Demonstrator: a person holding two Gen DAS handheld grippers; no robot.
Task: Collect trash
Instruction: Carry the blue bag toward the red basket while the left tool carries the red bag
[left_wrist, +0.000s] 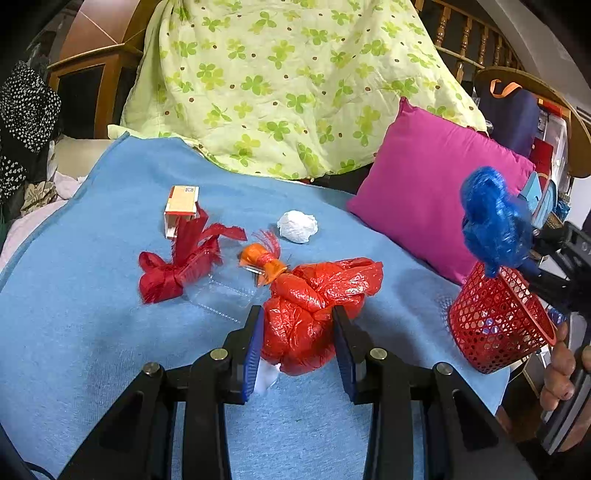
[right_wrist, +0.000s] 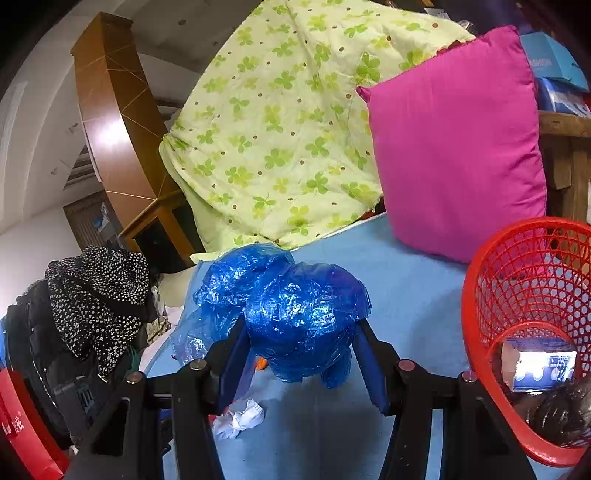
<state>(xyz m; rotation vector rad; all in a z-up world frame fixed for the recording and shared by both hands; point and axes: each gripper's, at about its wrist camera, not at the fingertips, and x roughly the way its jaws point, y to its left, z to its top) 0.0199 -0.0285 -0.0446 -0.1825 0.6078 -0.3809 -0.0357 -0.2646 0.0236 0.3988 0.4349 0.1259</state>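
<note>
My left gripper (left_wrist: 298, 317) is shut on a crumpled red plastic bag (left_wrist: 317, 306) lying on the blue blanket (left_wrist: 110, 332). My right gripper (right_wrist: 301, 332) is shut on a crumpled blue plastic bag (right_wrist: 295, 314) and holds it in the air beside the red mesh basket (right_wrist: 480, 295); that bag (left_wrist: 491, 221) shows above the basket (left_wrist: 495, 321) in the left wrist view. A red ribbon bow (left_wrist: 181, 262), an orange wrapper (left_wrist: 262, 260), a white paper ball (left_wrist: 297, 226), a small orange-white box (left_wrist: 181, 206) and a clear plastic tray (left_wrist: 225, 291) lie on the blanket.
A magenta pillow (left_wrist: 432, 199) and a green clover quilt (left_wrist: 280, 85) lie at the back of the bed. The basket holds a small box (right_wrist: 539, 363) and a dark bag (right_wrist: 554, 413). Crumpled white paper (right_wrist: 240, 417) lies under the right gripper. Dark clothes (right_wrist: 92, 302) pile at left.
</note>
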